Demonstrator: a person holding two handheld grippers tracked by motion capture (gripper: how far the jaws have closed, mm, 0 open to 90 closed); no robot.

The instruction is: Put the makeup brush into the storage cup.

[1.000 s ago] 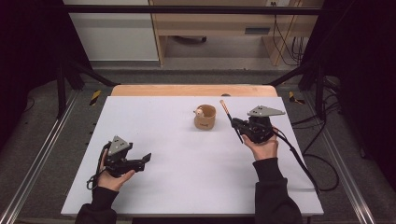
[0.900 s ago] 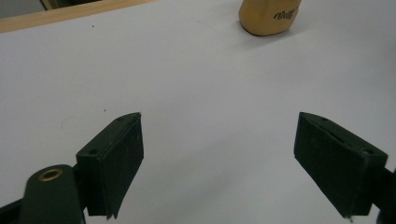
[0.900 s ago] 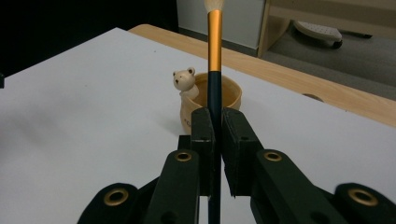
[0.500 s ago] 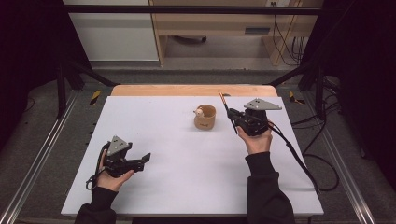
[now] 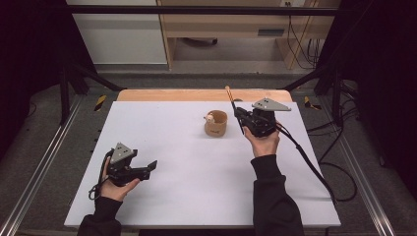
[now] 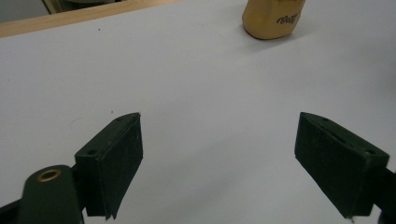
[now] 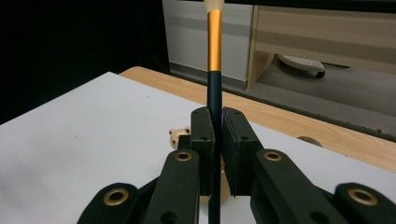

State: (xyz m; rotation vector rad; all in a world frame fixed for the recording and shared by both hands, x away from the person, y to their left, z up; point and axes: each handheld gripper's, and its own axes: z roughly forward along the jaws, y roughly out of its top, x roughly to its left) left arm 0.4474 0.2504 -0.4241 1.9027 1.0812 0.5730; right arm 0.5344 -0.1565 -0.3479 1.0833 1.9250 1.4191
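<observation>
The tan cup (image 5: 216, 124) carries dark script lettering too blurred to read. The right gripper (image 7: 217, 135) has its fingers clamped on a brush (image 7: 214, 56), upright just beside the cup. The left gripper (image 6: 233, 163) rests wide apart and empty, low over the counter (image 5: 196, 167).

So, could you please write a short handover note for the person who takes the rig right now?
Right gripper: shut on a brush, held upright, bristle end up, just right of the wooden cup.
Left gripper: open, holding nothing, low over the near left of the white table.
Cup: upright at mid-table, with a small bear figure on its rim.
Done: brush is gripped.
Left: probably to put the brush into the cup, then release.
</observation>
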